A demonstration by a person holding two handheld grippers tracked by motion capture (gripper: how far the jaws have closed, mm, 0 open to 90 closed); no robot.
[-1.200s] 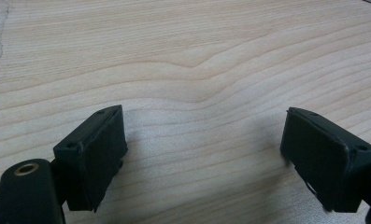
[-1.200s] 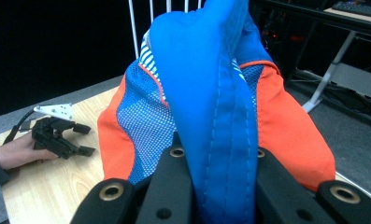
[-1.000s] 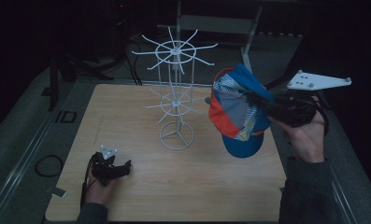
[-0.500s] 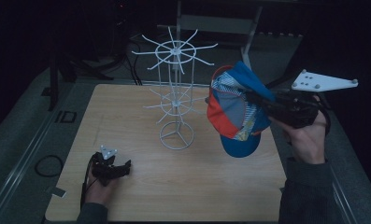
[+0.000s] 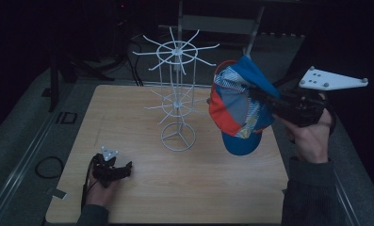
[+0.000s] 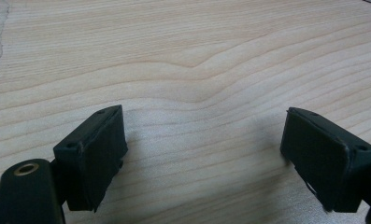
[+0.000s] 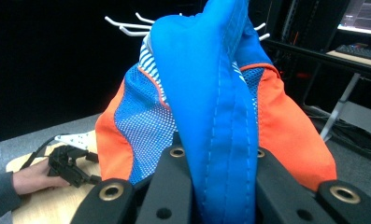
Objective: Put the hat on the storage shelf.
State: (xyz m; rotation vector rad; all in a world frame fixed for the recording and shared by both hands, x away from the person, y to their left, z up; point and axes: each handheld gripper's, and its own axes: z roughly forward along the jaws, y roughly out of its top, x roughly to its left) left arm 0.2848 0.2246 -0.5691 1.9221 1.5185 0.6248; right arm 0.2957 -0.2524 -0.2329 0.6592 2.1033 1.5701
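A blue, orange and striped cap hangs in the air at the right of the table, held by its blue band in my right gripper, which is shut on it. In the right gripper view the cap rises between the jaws, blue fabric pinched in the middle. A white wire hook stand stands at the table's middle, just left of the cap; its prongs peek out behind the cap. My left gripper rests on the table at the front left, open, nothing between its pads.
The wooden table has bare room in front of the stand and on the right under the cap. Dark floor and cables surround it. A cable loop lies off the table's left edge.
My right gripper has carried the cap slightly up and left, closer to the wire stand. The left gripper has not moved.
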